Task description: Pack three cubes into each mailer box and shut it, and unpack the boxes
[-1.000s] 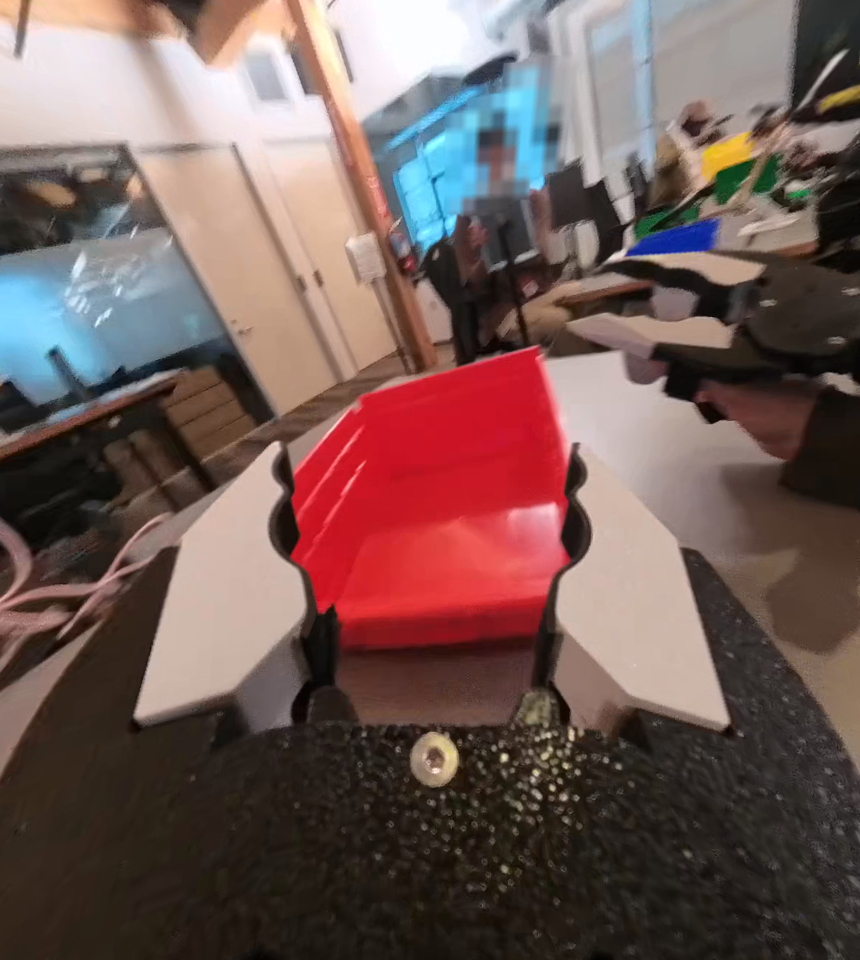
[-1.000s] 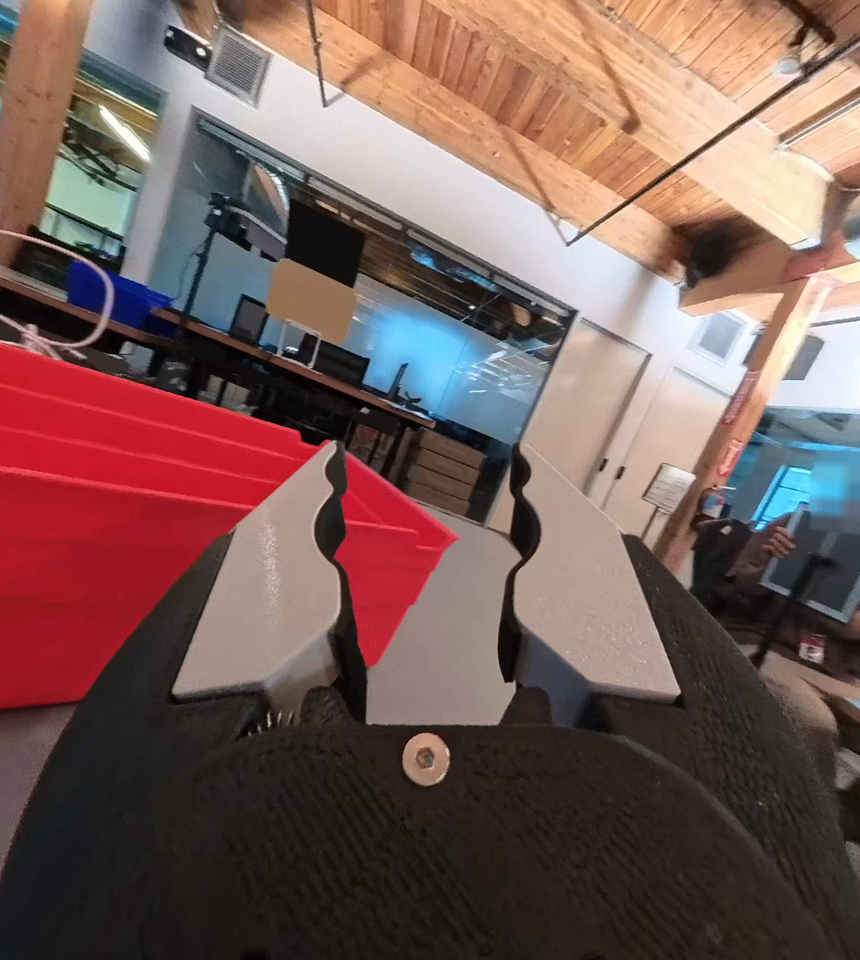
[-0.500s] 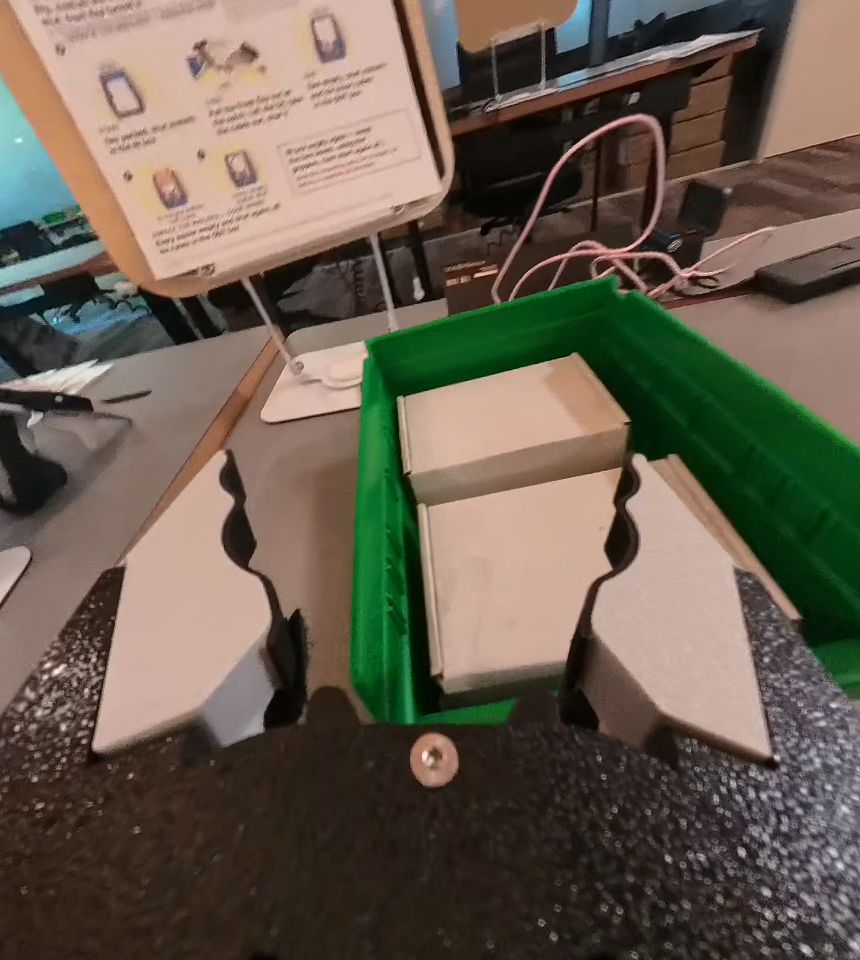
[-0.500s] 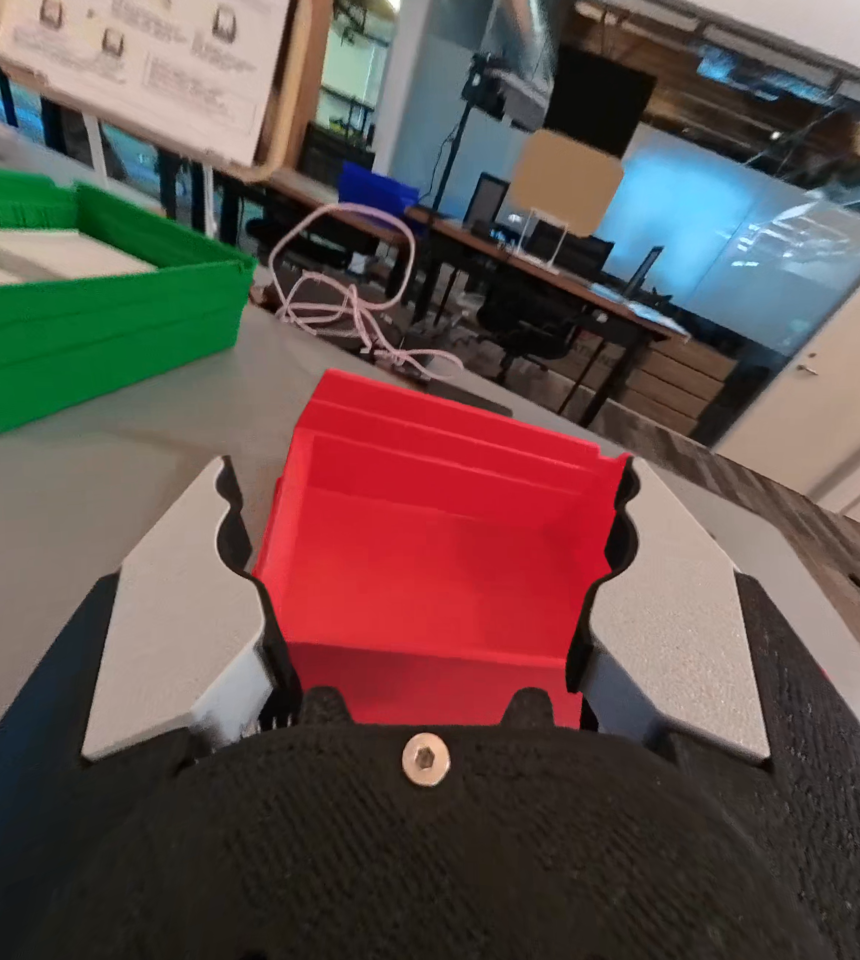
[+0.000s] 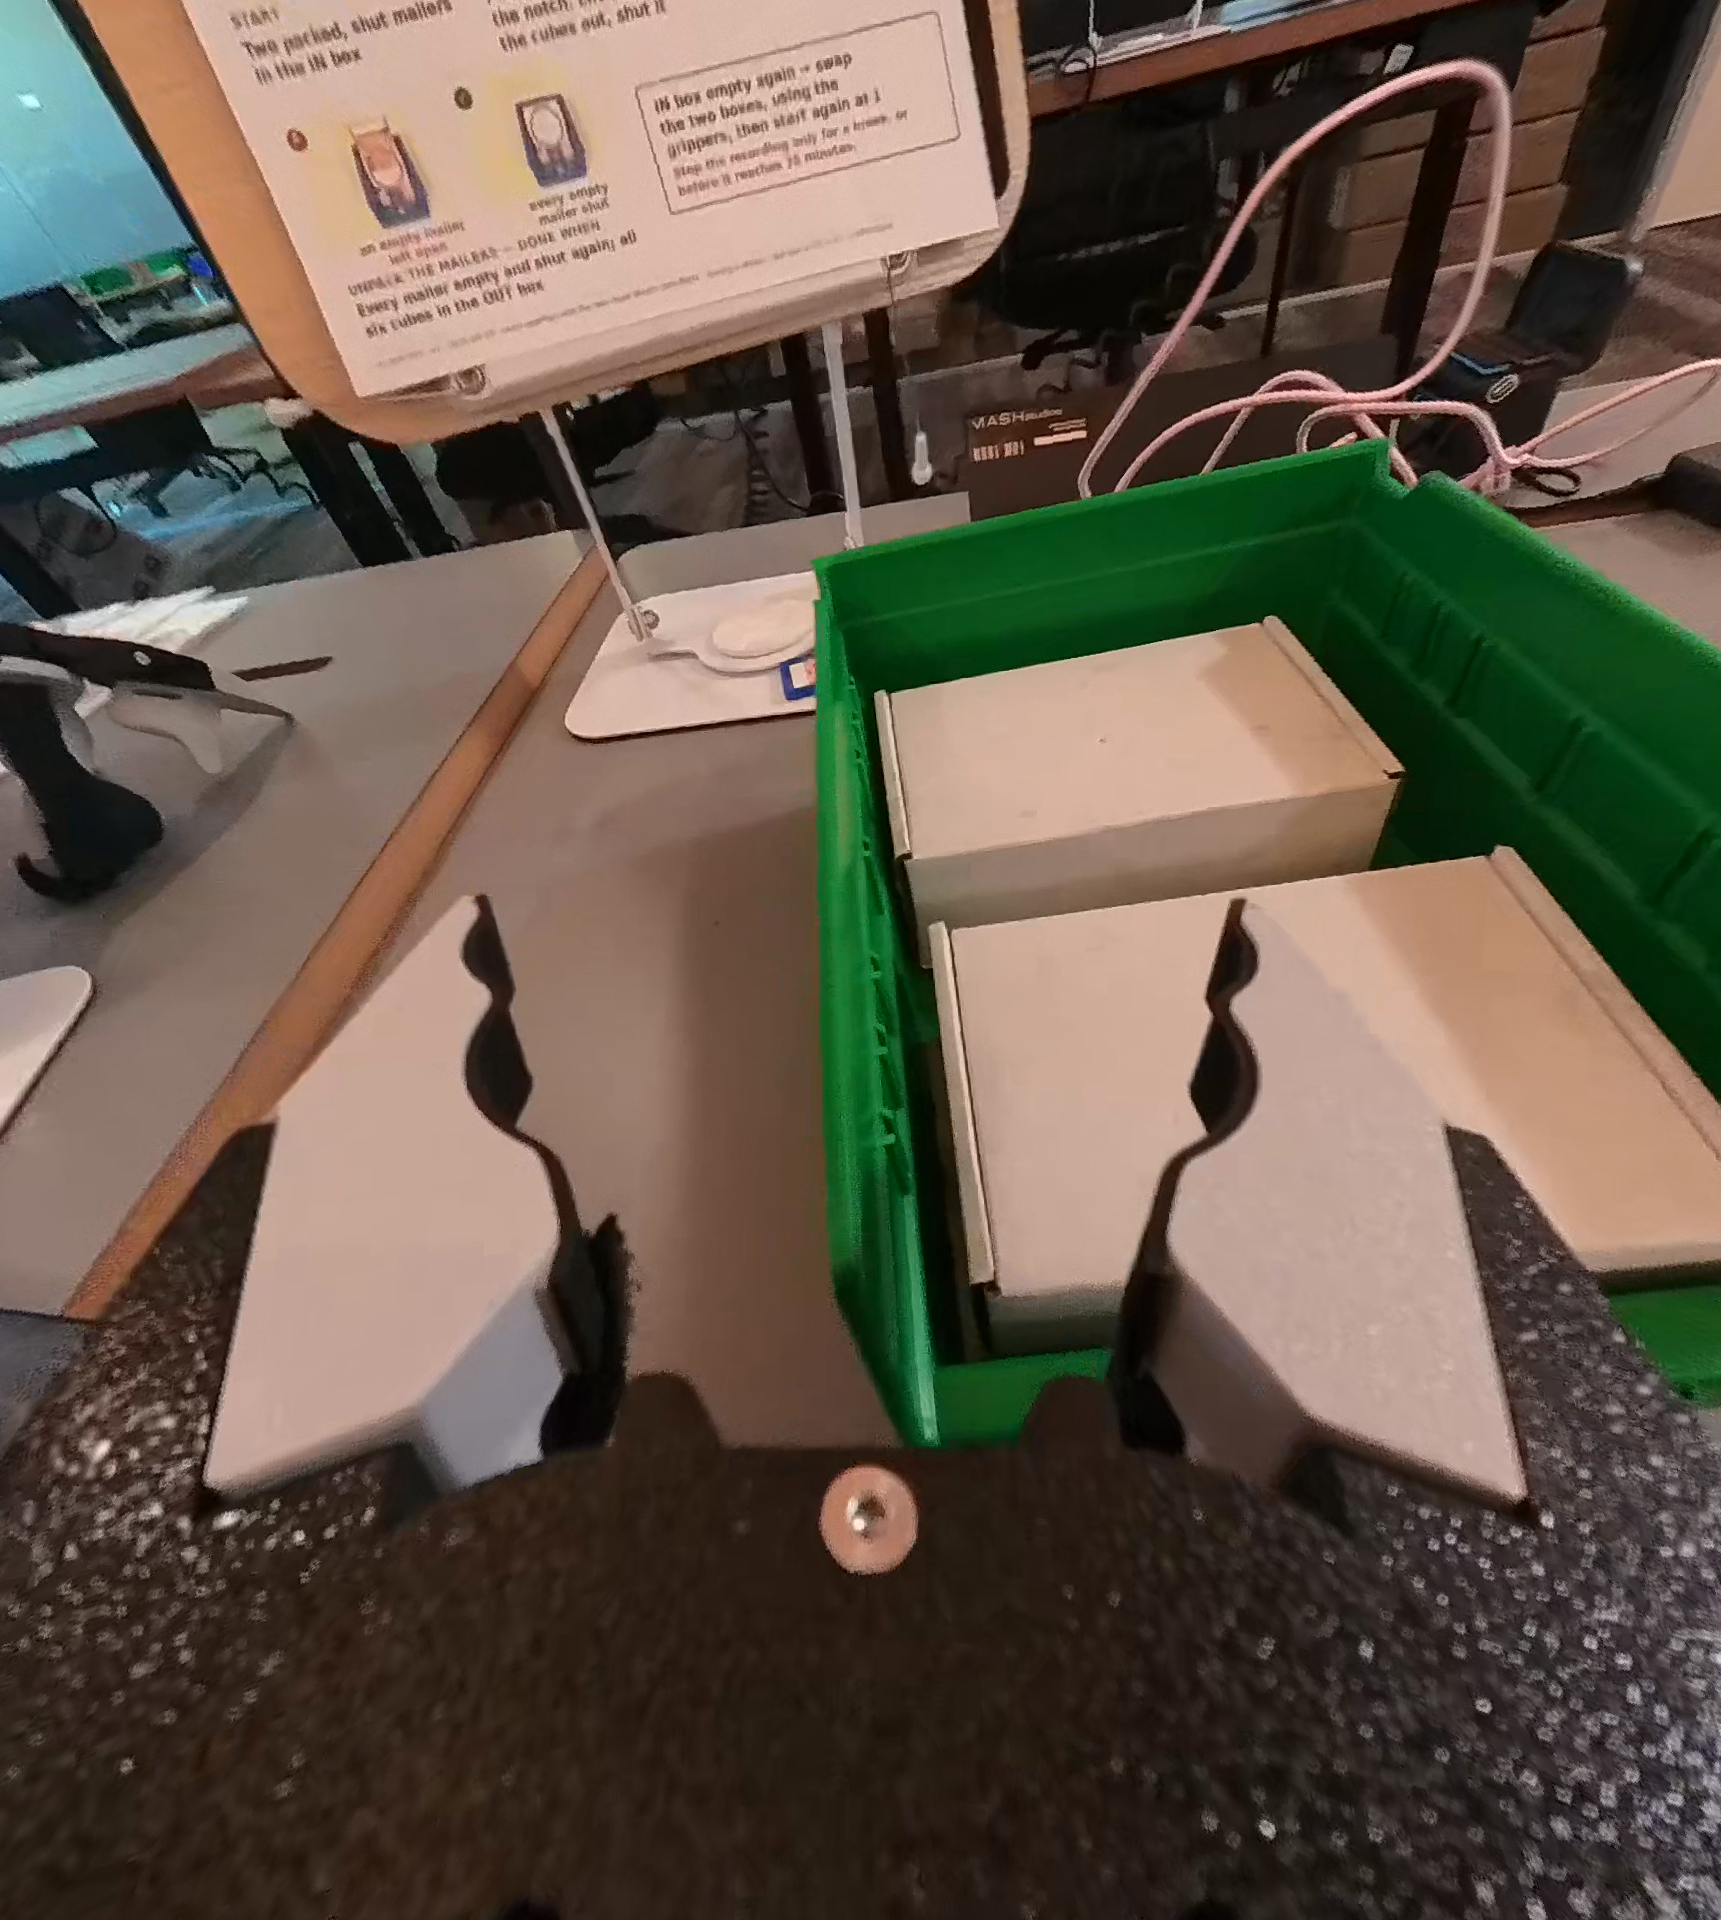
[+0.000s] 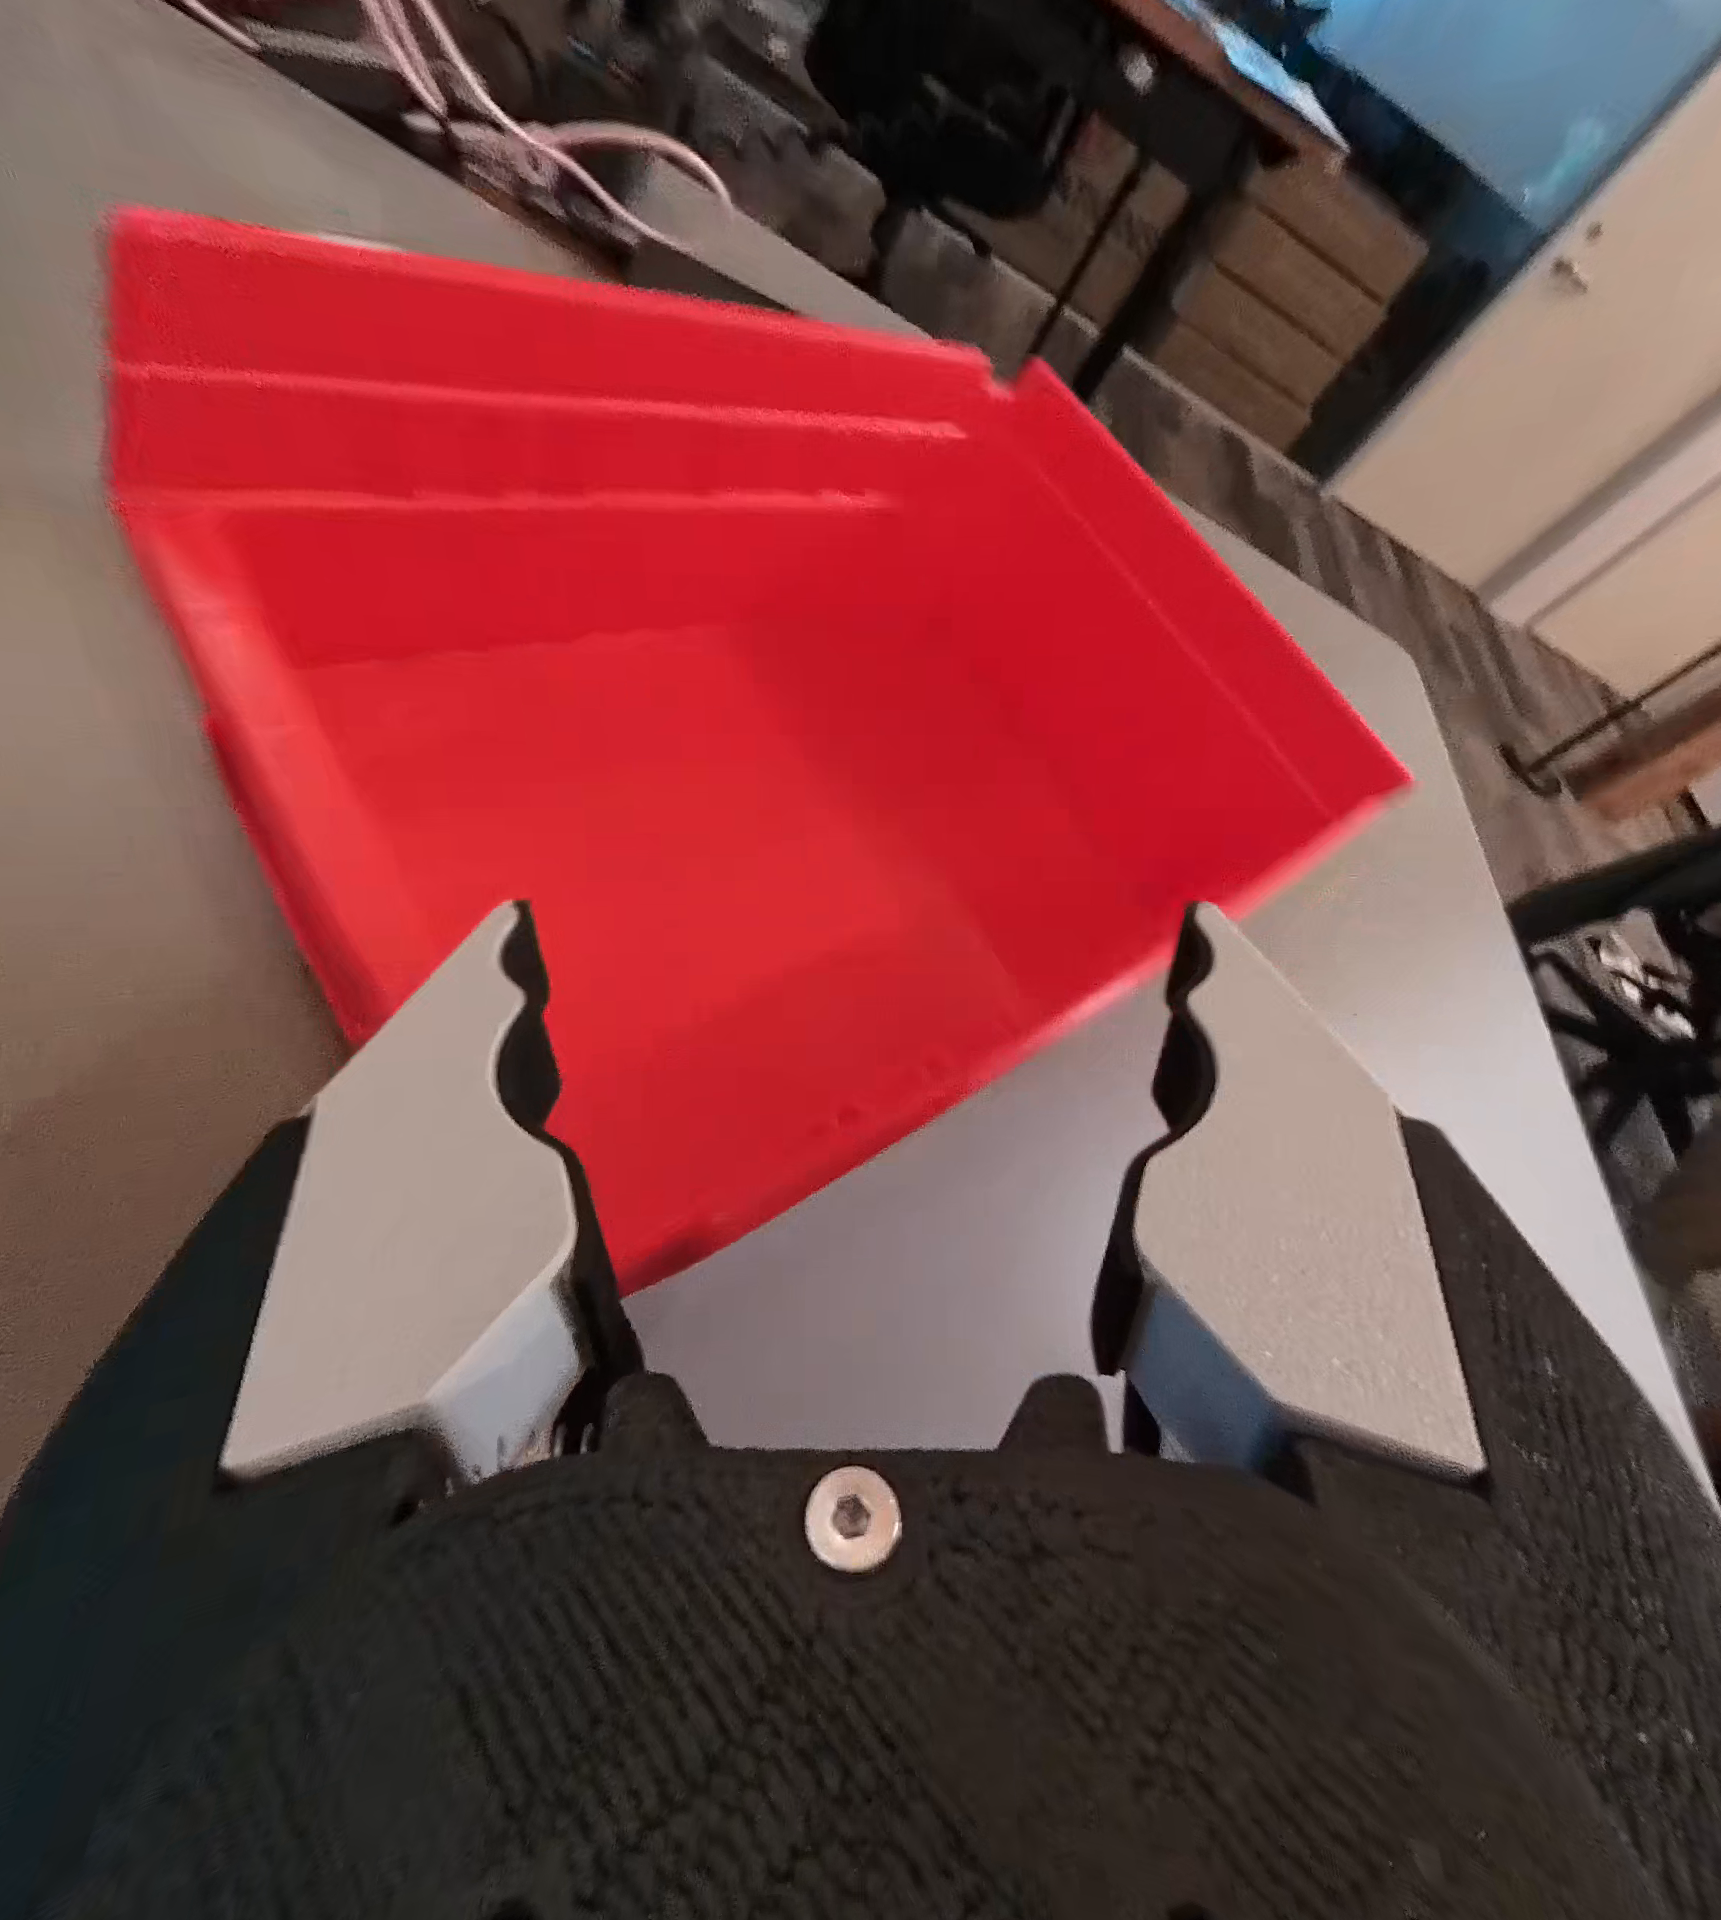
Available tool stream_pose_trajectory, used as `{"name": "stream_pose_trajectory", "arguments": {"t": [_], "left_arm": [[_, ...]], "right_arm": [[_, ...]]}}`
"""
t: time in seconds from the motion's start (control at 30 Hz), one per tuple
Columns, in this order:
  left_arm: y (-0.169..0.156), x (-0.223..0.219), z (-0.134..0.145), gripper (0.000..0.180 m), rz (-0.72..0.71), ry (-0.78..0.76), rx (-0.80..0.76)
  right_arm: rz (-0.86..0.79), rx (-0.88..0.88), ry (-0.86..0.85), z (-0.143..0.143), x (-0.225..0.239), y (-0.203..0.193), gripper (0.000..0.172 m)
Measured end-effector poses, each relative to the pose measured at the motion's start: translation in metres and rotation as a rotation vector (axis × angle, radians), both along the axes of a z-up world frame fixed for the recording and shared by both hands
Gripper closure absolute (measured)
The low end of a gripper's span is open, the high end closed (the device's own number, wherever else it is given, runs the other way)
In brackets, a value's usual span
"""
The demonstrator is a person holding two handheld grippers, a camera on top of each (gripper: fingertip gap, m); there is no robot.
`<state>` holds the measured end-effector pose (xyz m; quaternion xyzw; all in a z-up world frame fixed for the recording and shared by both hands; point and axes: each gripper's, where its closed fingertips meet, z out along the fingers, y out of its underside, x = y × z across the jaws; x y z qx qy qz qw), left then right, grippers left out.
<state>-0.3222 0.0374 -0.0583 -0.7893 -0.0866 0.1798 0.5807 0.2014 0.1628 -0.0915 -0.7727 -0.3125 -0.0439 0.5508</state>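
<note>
mailer boxes sit ahead and to the right of my left gripper

mailer boxes, two shut pale-grey cardboard ones, lie in the green plastic bin (image 5: pixel 1583 727) on the grey worktop (image 5: pixel 627 935). the near mailer box (image 5: pixel 1074 1091) is right under the tip of my left gripper (image 5: pixel 861 1023), but off-centre: the right finger (image 5: pixel 1323 1226) hangs over its lid while the left finger (image 5: pixel 399 1174) is out over bare worktop, with the bin's left wall between them. the far mailer box (image 5: pixel 1126 748) lies just behind the near one, almost touching it. both run their long axis across my view, left to right.

my left gripper is spread wide and holds nothing. my right gripper (image 6: pixel 856 1023) is likewise spread wide with nothing in it, and looks down into a red plastic bin (image 6: pixel 731 727) with nothing visible inside; no mailer shows in that view, so i judge the left is the nearer one.

i see no cubes anywhere. my guess is the next reach needs a shift to the right, so both fingers straddle the near box.
</note>
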Motion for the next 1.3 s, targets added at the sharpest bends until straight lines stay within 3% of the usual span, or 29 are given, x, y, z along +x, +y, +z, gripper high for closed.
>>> {"name": "stream_pose_trajectory", "arguments": {"t": [0.13, 0.3, 0.5, 0.57, 0.63, 0.83, 1.3], "left_arm": [[-0.002, 0.001, -0.011, 0.060, -0.028, -0.104, -0.033], [-0.004, 0.003, -0.020, 0.066, -0.067, -0.109, -0.084], [-0.009, -0.001, -0.043, 0.123, -0.039, -0.162, -0.190], [-0.013, -0.009, -0.049, 0.141, 0.003, -0.125, -0.232], [-0.017, -0.017, -0.054, 0.144, 0.041, -0.088, -0.267], [-0.012, -0.003, -0.056, 0.175, -0.059, -0.142, -0.255], [-0.038, -0.034, -0.054, 0.172, -0.064, -0.043, -0.303]], "right_arm": [[-0.093, -0.059, 0.046, -0.007, 0.050, 0.014, 0.085], [-0.133, -0.149, 0.164, -0.025, 0.088, 0.025, 0.125], [-0.126, -0.138, 0.276, -0.027, 0.103, 0.032, 0.166], [-0.131, -0.122, 0.270, -0.027, 0.108, 0.034, 0.166], [-0.146, -0.115, 0.287, -0.026, 0.112, 0.036, 0.166], [-0.209, -0.096, 0.268, -0.025, 0.133, 0.038, 0.166], [-0.284, -0.117, 0.295, -0.023, 0.201, 0.027, 0.166]]}}
